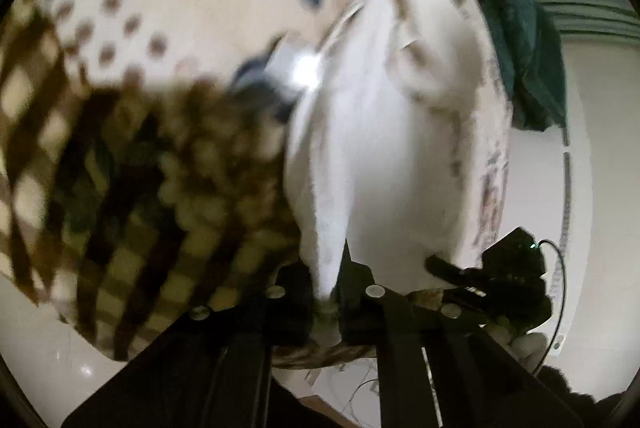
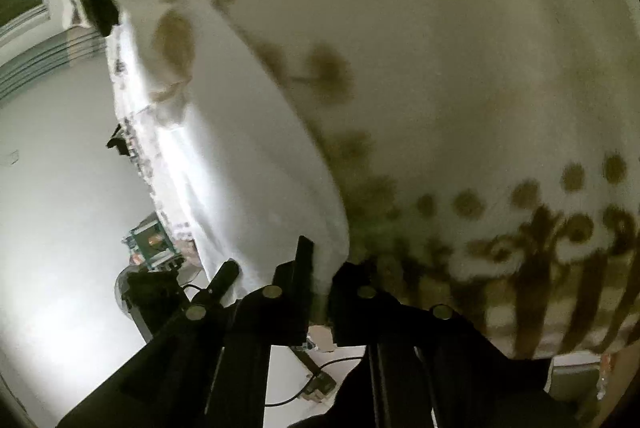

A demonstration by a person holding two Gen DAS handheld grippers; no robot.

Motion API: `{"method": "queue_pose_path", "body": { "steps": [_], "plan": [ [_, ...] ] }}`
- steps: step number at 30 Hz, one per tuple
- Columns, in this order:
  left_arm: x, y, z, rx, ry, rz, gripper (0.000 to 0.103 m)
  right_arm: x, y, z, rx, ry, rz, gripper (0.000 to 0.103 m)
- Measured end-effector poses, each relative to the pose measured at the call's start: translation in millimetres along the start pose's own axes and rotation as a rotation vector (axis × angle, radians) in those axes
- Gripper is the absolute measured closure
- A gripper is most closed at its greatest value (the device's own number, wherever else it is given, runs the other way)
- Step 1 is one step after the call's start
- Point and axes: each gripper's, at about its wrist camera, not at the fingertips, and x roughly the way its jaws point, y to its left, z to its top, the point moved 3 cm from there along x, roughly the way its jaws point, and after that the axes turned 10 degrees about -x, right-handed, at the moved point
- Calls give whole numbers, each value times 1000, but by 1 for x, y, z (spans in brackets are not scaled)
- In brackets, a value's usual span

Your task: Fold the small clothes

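the left hand-held gripper (image 1: 329, 292) is clamped on one corner of a white garment (image 1: 376, 156), and the right hand-held gripper (image 2: 320, 292) pinches another corner of it (image 2: 256, 164). the cloth stretches between them, lifted over a bed cover (image 1: 120, 164) with brown checks and dots. both views are blurred.
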Motion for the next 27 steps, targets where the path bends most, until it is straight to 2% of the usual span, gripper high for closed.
{"method": "queue_pose_path", "body": {
  "steps": [4, 7, 8, 10, 14, 15, 16, 17, 18, 20, 21, 22, 24, 27],
  "plan": [
    [-27, -38, 24, -1, -50, -59, 97, -27, 37, -1, -41, -44, 58, 96],
    [-40, -75, 62, 23, -102, -107, 97, -48, 79, 24, -84, -96, 91, 96],
    [-39, -92, 83, 37, -120, -132, 97, -56, 94, 35, -98, -119, 102, 96],
    [-37, -116, 121, 70, -161, -144, 97, -59, 124, 65, -122, -161, 114, 96],
    [-11, -146, 198, 81, -163, -167, 92, -62, 168, 149, -174, -258, 98, 96],
    [-2, -150, 216, 75, -167, -170, 88, -61, 175, 174, -183, -281, 79, 96],
    [2, -151, 231, 82, -188, -164, 73, -58, 180, 199, -185, -303, 69, 95],
    [3, -151, 247, 66, -196, -172, 54, -55, 184, 224, -185, -303, 76, 90],
    [2, -152, 255, 49, -204, -185, 49, -52, 185, 240, -178, -285, 76, 84],
    [-11, -147, 266, 29, -245, -219, 46, -58, 181, 257, -151, -304, 75, 63],
    [-16, -143, 266, 35, -259, -213, 46, -65, 178, 256, -151, -322, 77, 55],
    [-18, -140, 266, 45, -271, -191, 42, -73, 173, 252, -157, -335, 76, 42],
    [-14, -130, 262, 84, -266, -120, 41, -85, 158, 239, -167, -350, 30, 40],
    [16, -118, 260, 121, -184, -23, 41, -67, 132, 231, -161, -285, -21, 40]
  ]
}}
